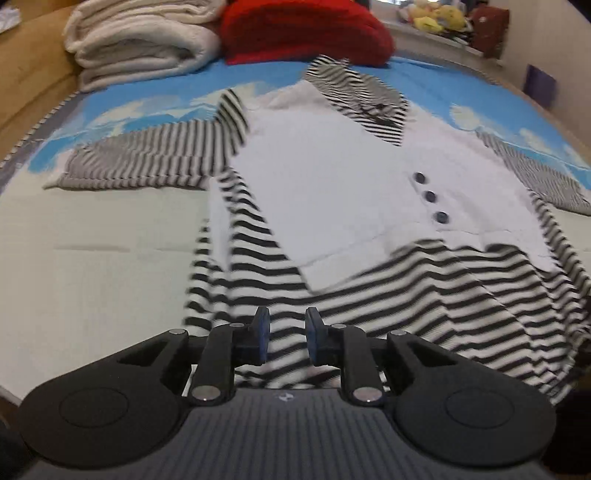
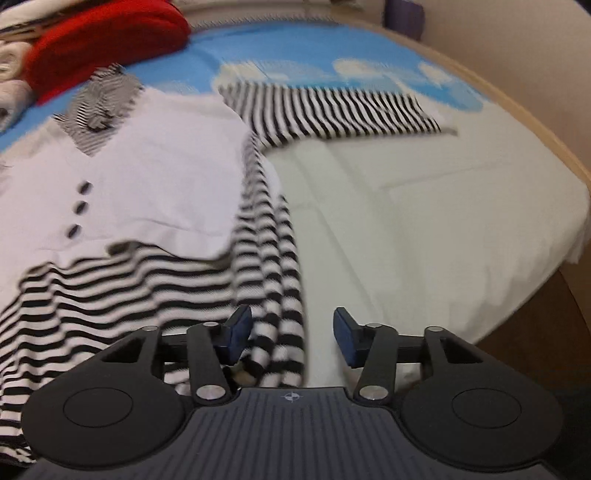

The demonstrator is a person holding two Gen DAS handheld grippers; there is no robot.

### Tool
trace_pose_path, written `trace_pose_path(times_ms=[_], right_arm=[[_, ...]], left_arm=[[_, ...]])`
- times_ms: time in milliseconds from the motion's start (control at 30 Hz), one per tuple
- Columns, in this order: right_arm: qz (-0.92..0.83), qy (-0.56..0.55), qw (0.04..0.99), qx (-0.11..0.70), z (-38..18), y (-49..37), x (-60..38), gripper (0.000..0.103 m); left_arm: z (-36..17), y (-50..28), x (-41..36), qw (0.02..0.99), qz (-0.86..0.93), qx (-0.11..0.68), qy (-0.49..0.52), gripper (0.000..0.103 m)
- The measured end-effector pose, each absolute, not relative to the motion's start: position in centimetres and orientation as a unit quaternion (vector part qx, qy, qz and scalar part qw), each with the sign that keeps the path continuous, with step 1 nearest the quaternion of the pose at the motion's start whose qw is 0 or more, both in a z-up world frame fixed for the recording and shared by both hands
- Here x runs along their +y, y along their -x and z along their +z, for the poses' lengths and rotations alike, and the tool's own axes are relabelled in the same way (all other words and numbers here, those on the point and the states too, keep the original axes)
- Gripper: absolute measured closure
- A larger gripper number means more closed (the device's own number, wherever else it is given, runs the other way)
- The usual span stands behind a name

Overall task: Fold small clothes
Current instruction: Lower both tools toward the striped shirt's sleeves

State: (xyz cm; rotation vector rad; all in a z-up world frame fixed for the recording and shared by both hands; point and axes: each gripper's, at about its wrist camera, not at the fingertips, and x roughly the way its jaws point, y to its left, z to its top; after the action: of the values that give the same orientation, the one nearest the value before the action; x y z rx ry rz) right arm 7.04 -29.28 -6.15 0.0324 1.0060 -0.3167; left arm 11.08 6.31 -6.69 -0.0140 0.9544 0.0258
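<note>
A: Dress [image 1: 332, 184] hem at the left tool [image 1: 287, 341]. Blue pads narrowly apart, striped cloth running between them. Cannot tell whether the pads press it.

B: Right tool [image 2: 291, 338]?

A: Jaws stand wider, about half open. A bunched striped fold at the dress's right edge lies between the pads, close by the left pad, clear of the right one. Not gripped, as far as the right wrist view shows.

B: How does the dress lie?

A: Flat on the bed [image 2: 424, 229], front up, hem towards both tools, collar away from them. White bodice over a black-and-white striped skirt. Three dark buttons [image 1: 430, 197] in a slanting row on the bodice. Striped collar at the neck with a small dark bow.

B: Sleeves?

A: Both striped, both spread outward. Left sleeve [image 1: 147, 158] stretches sideways in the left wrist view; right sleeve [image 2: 332, 110] does the same in the right wrist view.

B: What's under it?

A: Pale sheet beneath the skirt; past that a blue cover with white clouds [image 1: 166, 99] beneath the collar and sleeves.

B: Beyond the dress?

A: Red cushion [image 1: 306, 33] just past the collar. Folded cream blankets [image 1: 136, 44] stacked beside it. Soft toys [image 1: 439, 18] on a ledge further back, blurred. Both views smeared.
</note>
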Motion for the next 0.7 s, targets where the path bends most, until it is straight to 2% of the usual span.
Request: trace_pose_path(times_ms=[133, 200, 233, 400, 500, 633, 700], right_arm=[[-0.133, 0.002, 0.842, 0.523, -7.5, -7.3, -28.8, 0.046], [-0.149, 0.02, 0.818, 0.556, -8.7, -7.3, -29.0, 0.046], [-0.154, 0.019, 0.816, 0.557, -8.8, -7.3, -29.1, 0.043], [-0.145, 0.051, 0.846, 0.51, -7.2, -7.3, -27.7, 0.041], [-0.133, 0.063, 0.864, 0.482, -6.4, -7.2, -26.8, 0.041], [-0.117, 0.076, 0.892, 0.431, -4.8, -7.2, -26.0, 0.041], [-0.108, 0.078, 0.904, 0.407, -4.0, -7.2, -25.6, 0.04]], left_arm=[[-9.9, -11.7, 6.8, 0.836, 0.021, 0.546, 0.039, 0.08], [-10.3, -11.9, 7.7, 0.829, 0.026, 0.554, 0.068, 0.079], [-9.7, -12.1, 7.5, 0.833, 0.028, 0.549, 0.061, 0.077], [-6.8, -11.8, 6.3, 0.872, 0.026, 0.487, 0.038, 0.077], [-5.4, -11.7, 5.8, 0.892, 0.034, 0.449, 0.027, 0.072], [-1.7, -11.1, 6.2, 0.928, 0.056, 0.368, 0.024, 0.071], [0.5, -11.2, 6.8, 0.941, 0.069, 0.33, 0.026, 0.066]])
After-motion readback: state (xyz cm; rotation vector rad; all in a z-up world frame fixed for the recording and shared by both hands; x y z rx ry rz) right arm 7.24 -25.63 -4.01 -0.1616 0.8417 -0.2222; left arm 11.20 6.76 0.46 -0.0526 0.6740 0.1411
